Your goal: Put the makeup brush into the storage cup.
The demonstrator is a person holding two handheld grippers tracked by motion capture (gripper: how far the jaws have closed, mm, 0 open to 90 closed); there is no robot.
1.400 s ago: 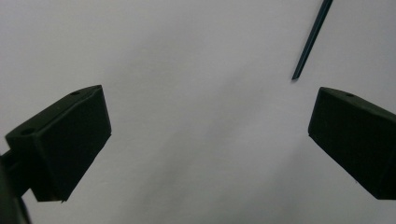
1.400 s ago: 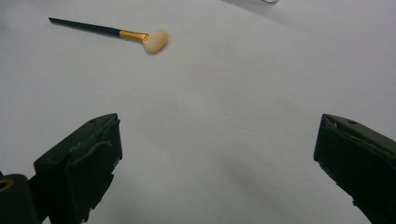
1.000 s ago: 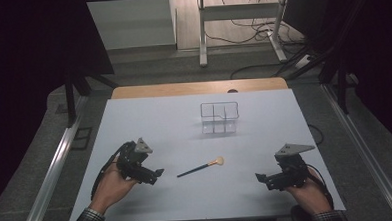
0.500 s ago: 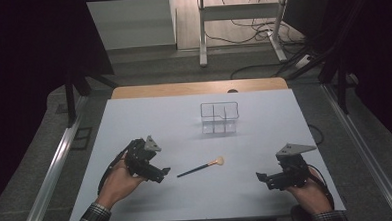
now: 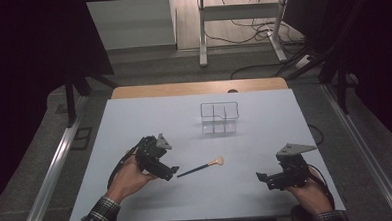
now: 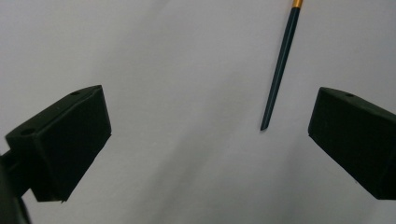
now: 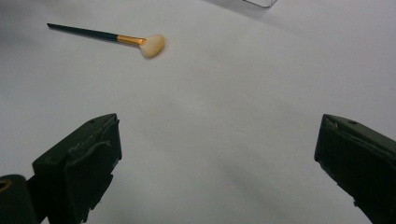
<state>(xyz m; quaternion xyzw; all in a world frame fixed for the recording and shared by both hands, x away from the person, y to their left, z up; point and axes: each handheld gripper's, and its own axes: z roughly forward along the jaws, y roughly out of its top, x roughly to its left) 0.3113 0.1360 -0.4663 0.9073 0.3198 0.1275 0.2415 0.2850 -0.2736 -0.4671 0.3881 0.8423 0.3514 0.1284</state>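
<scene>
Left gripper view: fingers point(image 6: 74, 135) straddling brush point(image 6: 280, 70) tip.

The high view looks forward and down over the whole pale grey tabletop point(image 5: 134, 118) from the person's side. Each gripper view sits low, close to the surface, facing along its own black jaws. All three share the slim dark-handled, cream-bristled brush point(image 5: 200, 167) point(image 6: 280, 70) point(image 7: 107, 36) (nearest in the left gripper view).

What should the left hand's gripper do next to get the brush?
Probably ease the left gripper a little forward, so its open fingers come round the dark handle of the brush. In the left gripper view the handle's tip lies between the fingers but ahead of them, untouched, flat on the table. Then it could close.
</scene>
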